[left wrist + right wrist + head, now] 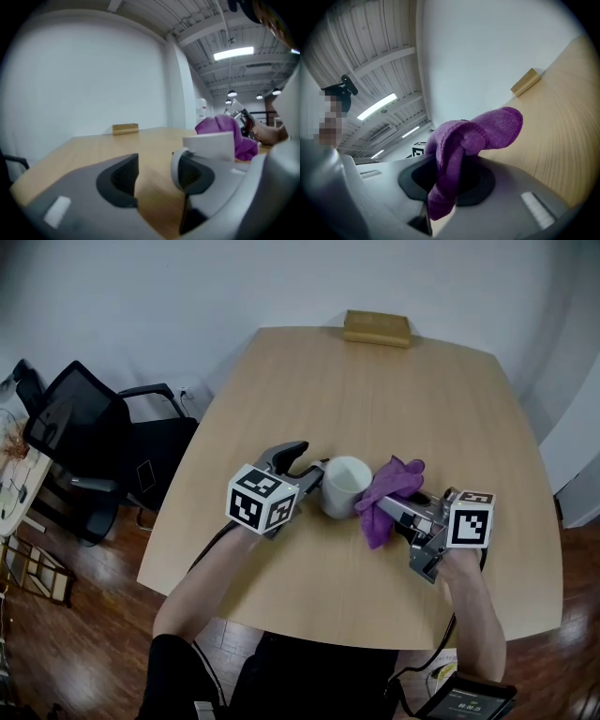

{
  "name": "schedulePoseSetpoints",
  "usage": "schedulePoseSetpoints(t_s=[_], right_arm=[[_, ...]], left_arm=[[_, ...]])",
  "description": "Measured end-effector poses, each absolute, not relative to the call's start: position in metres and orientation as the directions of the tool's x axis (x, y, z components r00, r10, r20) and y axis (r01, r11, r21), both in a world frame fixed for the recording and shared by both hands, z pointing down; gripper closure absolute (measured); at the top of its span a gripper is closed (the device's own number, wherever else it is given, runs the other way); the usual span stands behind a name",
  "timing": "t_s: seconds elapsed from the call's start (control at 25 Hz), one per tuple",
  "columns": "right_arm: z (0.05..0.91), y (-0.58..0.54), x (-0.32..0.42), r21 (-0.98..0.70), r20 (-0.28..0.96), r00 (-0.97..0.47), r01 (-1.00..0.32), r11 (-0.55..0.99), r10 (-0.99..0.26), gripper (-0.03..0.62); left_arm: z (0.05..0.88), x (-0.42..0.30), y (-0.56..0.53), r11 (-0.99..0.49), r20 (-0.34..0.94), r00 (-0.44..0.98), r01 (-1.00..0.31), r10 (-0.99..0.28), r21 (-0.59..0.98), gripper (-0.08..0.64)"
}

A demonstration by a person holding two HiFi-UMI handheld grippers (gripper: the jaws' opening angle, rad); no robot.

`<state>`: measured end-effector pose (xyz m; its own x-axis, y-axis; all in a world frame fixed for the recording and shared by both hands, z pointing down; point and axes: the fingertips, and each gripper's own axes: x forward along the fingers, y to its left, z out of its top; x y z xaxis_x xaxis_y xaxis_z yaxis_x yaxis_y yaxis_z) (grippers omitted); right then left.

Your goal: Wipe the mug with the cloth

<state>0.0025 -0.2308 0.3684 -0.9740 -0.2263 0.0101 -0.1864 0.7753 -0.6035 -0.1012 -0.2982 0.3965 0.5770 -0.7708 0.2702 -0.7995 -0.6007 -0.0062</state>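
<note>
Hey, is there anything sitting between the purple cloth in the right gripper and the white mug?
Nothing visible stands between them. The purple cloth, pinched in the right gripper, hangs right beside the white mug. The left gripper is open on the mug's opposite side, out of the way.

Grey grippers (302, 463) (394, 507), black-and-white marker cubes (262, 500); dark clothing (309, 679).

Wooden table (375, 399) carries white mug (345, 486), tan block (376, 328).
</note>
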Motion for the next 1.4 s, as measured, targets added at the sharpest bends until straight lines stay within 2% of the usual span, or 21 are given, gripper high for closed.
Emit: schedulePoseSetpoints(t_s=[0.08, 0.16, 0.32, 0.44, 0.52, 0.6, 0.68, 0.72, 0.8, 0.92, 1.0, 1.04, 1.08, 1.12, 1.16, 1.2, 1.28, 1.32, 1.4], right_arm=[[0.365, -0.228, 0.0, -0.601, 0.009, -0.98, -0.164, 0.782, -0.199, 0.514], [0.364, -0.226, -0.002, -0.593, 0.02, -0.984, -0.153, 0.79, -0.175, 0.514], [0.345, -0.21, -0.002, -0.477, 0.043, -0.988, -0.152, 0.865, -0.15, 0.514], [0.313, -0.179, -0.01, -0.26, 0.021, -0.995, -0.098, 0.961, -0.095, 0.514], [0.311, -0.166, -0.027, -0.132, 0.091, -0.992, -0.101, 0.986, -0.089, 0.514], [0.324, -0.164, -0.046, -0.049, 0.216, -0.97, -0.121, 0.991, -0.108, 0.514], [0.349, -0.163, -0.064, 0.024, 0.381, -0.916, -0.128, 0.992, -0.127, 0.515], [0.36, -0.165, -0.069, 0.069, 0.465, -0.872, -0.137, 0.988, -0.154, 0.515], [0.373, -0.17, -0.071, 0.157, 0.583, -0.778, -0.172, 0.973, -0.232, 0.518], [0.377, -0.176, -0.07, 0.243, 0.628, -0.701, -0.234, 0.941, -0.337, 0.52], [0.377, -0.178, -0.07, 0.237, 0.611, -0.71, -0.257, 0.937, -0.349, 0.522], [0.376, -0.18, -0.07, 0.229, 0.605, -0.716, -0.264, 0.937, -0.349, 0.522], [0.375, -0.182, -0.071, 0.225, 0.603, -0.715, -0.272, 0.936, -0.353, 0.522], [0.375, -0.184, -0.072, 0.225, 0.606, -0.71, -0.28, 0.933, -0.359, 0.522], [0.376, -0.184, -0.073, 0.228, 0.609, -0.704, -0.287, 0.93, -0.366, 0.522], [0.376, -0.185, -0.074, 0.23, 0.61, -0.7, -0.292, 0.929, -0.371, 0.522], [0.376, -0.185, -0.075, 0.228, 0.604, -0.705, -0.293, 0.928, -0.371, 0.522], [0.375, -0.185, -0.075, 0.223, 0.599, -0.712, -0.29, 0.931, -0.366, 0.522], [0.374, -0.184, -0.073, 0.21, 0.588, -0.731, -0.275, 0.938, -0.346, 0.52]], left_arm=[[0.395, -0.109, -0.295, -0.568, 0.262, 0.552, -0.823, -0.792, 0.018, 0.283], [0.389, -0.114, -0.289, -0.537, 0.241, 0.517, -0.843, -0.821, -0.023, 0.282], [0.383, -0.112, -0.26, -0.565, 0.211, 0.535, -0.816, -0.818, -0.121, 0.369], [0.388, -0.102, -0.242, -0.65, 0.218, 0.619, -0.749, -0.755, -0.126, 0.373], [0.39, -0.086, -0.235, -0.745, 0.234, 0.71, -0.655, -0.664, -0.128, 0.385], [0.391, -0.073, -0.233, -0.808, 0.249, 0.77, -0.573, -0.587, -0.135, 0.366], [0.39, -0.066, -0.235, -0.828, 0.245, 0.791, -0.539, -0.561, -0.158, 0.364], [0.39, -0.065, -0.237, -0.828, 0.244, 0.791, -0.535, -0.561, -0.17, 0.393], [0.392, -0.066, -0.24, -0.826, 0.258, 0.784, -0.535, -0.564, -0.178, 0.386], [0.394, -0.074, -0.233, -0.823, 0.278, 0.775, -0.546, -0.567, -0.157, 0.371], [0.396, -0.078, -0.224, -0.836, 0.284, 0.791, -0.542, -0.542, -0.084, 0.374], [0.399, -0.079, -0.218, -0.849, 0.295, 0.809, -0.528, -0.509, -0.016, 0.407], [0.403, -0.08, -0.213, -0.855, 0.313, 0.821, -0.516, -0.477, 0.048, 0.49], [0.407, -0.084, -0.21, -0.849, 0.343, 0.811, -0.524, -0.474, 0.065, 0.51], [0.411, -0.09, -0.21, -0.833, 0.381, 0.771, -0.553, -0.511, 0.001, 0.446], [0.412, -0.097, -0.212, -0.803, 0.406, 0.706, -0.578, -0.58, -0.144, 0.386], [0.41, -0.108, -0.213, -0.693, 0.38, 0.585, -0.539, -0.717, -0.478, 0.293], [0.409, -0.11, -0.212, -0.655, 0.355, 0.565, -0.515, -0.745, -0.553, 0.293], [0.407, -0.111, -0.214, -0.683, 0.327, 0.612, -0.543, -0.72, -0.489, 0.297]])
